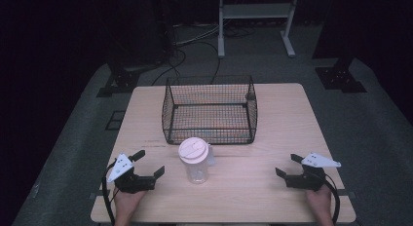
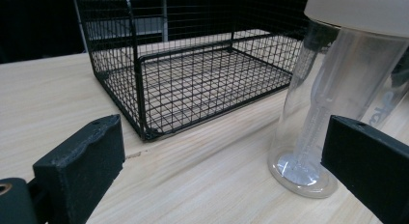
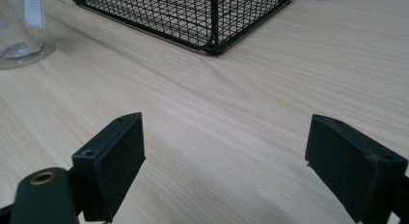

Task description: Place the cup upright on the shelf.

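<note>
Left gripper [image 1: 149, 163]: held low over the near-left part of the bench [image 1: 272, 187], jaws spread wide with nothing between them, pointing toward the tumbler. In the left gripper view the tumbler stands just ahead of the right-hand jaw, not touching it.

Right gripper [image 1: 287, 165]: held low over the near-right part of the bench, jaws likewise spread wide and empty, pointing left toward the middle. Bare wood lies between its jaws in the right gripper view.

Tumbler [image 1: 195, 166]: clear plastic, upright, long axis vertical, with a pale pink lid [image 1: 193, 149] on top. It stands on the bench between the two grippers, nearer the left one, and just in front of the basket. A clear ribbed tube runs down inside it; whether it holds any liquid cannot be told.

Basket [image 1: 209, 136]: black wire mesh, rectangular, open at the top, set at mid-bench beyond the tumbler. Empty; the wood shows through its floor.
</note>
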Demonstrator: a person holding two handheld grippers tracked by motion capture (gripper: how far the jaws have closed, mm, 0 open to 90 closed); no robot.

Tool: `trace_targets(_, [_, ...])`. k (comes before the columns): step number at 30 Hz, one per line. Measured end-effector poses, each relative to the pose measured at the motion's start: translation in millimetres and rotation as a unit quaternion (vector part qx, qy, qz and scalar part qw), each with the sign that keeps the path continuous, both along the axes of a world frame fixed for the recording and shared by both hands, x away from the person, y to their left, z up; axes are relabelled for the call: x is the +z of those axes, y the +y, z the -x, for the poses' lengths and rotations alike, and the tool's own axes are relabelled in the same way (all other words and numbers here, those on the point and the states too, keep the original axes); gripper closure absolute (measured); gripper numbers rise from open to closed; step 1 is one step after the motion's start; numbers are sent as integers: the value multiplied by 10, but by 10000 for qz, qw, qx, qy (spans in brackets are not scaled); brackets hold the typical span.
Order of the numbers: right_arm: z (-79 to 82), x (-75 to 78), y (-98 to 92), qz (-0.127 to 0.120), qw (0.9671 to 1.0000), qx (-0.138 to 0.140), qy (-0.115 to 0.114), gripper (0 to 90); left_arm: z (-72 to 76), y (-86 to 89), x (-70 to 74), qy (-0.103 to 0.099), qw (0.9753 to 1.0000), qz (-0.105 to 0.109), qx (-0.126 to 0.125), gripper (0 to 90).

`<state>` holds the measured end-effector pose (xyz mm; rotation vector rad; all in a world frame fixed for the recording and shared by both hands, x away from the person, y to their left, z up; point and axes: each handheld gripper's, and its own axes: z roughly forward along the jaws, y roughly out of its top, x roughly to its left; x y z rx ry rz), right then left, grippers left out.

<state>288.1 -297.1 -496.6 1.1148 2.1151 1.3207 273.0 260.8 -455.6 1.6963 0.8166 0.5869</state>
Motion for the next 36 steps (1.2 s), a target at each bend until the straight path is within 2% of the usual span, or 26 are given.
trace_targets(7, [0,-1,5,22,10000,3,7,129,12,-62,88,-38,9998,-42,-192,6])
trace_targets(14, [0,-1,8,29,10000,18,-2,129,35,-166,193,-17,9987,-114,-502,5])
trace_targets(16, [1,-1,10,34,10000,19,-1,129,46,-225,236,-16,9977,-263,-625,5])
trace_targets(18, [1,-1,10,39,10000,19,3,128,51,-247,248,-15,9973,-294,-666,5])
trace_targets(20, [0,-1,13,53,10000,27,8,128,65,-290,288,-10,9960,-422,-793,5])
trace_targets(31, [-2,-3,19,85,10000,38,5,129,134,-379,402,53,9935,-502,-1024,0])
trace_targets(32, [-4,-3,19,89,10000,38,4,129,139,-409,428,64,9923,-557,-1103,0])
trace_targets(36, [-3,-3,18,64,10000,40,17,129,131,-488,476,69,9903,-675,-1210,0])
